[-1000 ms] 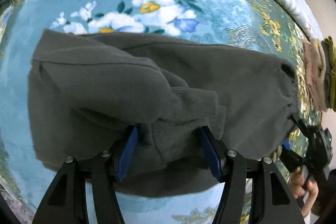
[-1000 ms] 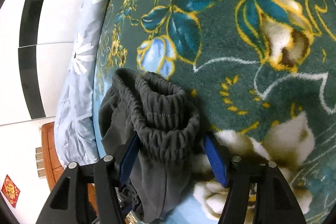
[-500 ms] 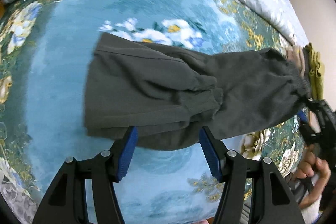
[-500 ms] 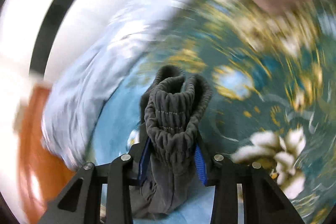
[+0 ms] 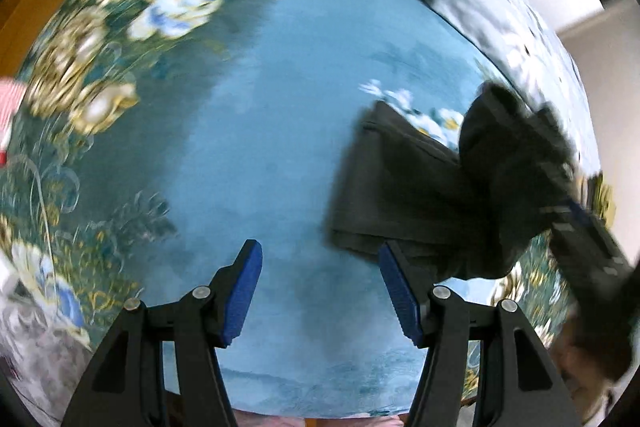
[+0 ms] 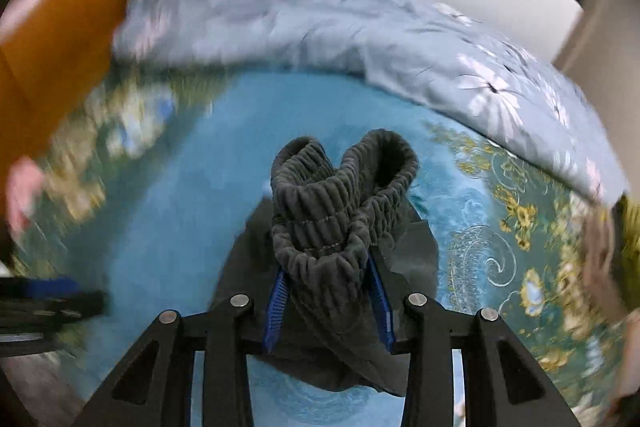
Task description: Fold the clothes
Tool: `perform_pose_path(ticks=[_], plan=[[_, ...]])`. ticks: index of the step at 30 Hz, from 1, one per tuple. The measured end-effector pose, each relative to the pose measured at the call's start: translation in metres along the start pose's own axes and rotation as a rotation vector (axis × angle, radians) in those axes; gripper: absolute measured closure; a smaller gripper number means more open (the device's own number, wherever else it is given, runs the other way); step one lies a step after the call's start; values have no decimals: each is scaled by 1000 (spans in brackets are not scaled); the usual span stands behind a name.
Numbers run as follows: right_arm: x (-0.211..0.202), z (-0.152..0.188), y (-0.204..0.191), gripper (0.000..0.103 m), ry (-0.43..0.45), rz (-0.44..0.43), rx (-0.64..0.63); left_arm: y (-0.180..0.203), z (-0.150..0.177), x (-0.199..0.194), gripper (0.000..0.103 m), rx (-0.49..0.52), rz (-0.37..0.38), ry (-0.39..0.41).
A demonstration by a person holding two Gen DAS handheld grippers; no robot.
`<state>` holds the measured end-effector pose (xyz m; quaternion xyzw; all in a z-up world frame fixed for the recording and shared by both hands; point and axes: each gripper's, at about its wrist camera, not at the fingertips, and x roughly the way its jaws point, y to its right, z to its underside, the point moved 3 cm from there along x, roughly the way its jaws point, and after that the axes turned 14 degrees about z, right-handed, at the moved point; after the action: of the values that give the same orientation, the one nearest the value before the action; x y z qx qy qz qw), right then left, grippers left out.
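Note:
Dark grey pants (image 5: 404,187) lie partly folded on the blue floral blanket (image 5: 260,155), at the right of the left wrist view. My left gripper (image 5: 320,287) is open and empty, off to the left of the pants above bare blanket. My right gripper (image 6: 328,295) is shut on the pants' ribbed elastic waistband (image 6: 332,211) and holds it bunched up above the rest of the pants (image 6: 248,267). The right gripper also shows blurred in the left wrist view (image 5: 580,227), carrying the waistband end over the folded part.
A pale blue flowered duvet (image 6: 320,15) lies bunched along the far side of the bed. An orange wooden headboard (image 6: 60,27) is at the left. Folded clothes, tan and olive (image 6: 612,239), sit at the right edge. A pink and red cloth (image 5: 8,107) is at the far left.
My left gripper let go of the pants and swung away to the left. My right gripper closed on the waistband, lifted it and carried it over the pants.

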<state>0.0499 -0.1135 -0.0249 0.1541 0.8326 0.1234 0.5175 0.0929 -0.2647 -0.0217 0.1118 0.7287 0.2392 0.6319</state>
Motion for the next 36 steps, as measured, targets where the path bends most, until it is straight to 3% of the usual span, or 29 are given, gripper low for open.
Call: perform_pose_path(ticks=[4,6,8,13,16,18,22,25,29,30,31,32,36], plan=[[19,5,-51,60,-41,72,-125,-31,8,-7,41,-72,14,8],[28,9,-72,53,-56,102,-177,-41,10,-6,41,-88,20,3],[30,11,-77,42,-77,71,-171,-49,12,-2,41,-104,27,-4],[24,13,-75,41,-129,-63,-45,-56,8,13,41,-151,72,-17],[16,15,-34,41,-129,-141,128,-45,3,21,41,-120,112,-25],[19,23,4,37,-153,-108,225,-30,-1,33,41,-81,157,-48],[37,60,82,37,-286,-17,409,9,-8,65,41,24,231,-94],[38,91,122,37,-340,42,454,43,-16,92,40,105,260,-130],[42,112,142,37,-376,50,417,75,-28,123,44,231,170,-145],[44,114,143,37,-380,42,414,81,-32,129,52,264,136,-143],[46,116,144,37,-383,35,412,86,-35,135,73,291,105,-148],[49,116,145,37,-383,19,421,89,-37,143,80,310,76,-169],[63,105,136,37,-362,-89,442,86,-42,158,81,373,-18,-186]])
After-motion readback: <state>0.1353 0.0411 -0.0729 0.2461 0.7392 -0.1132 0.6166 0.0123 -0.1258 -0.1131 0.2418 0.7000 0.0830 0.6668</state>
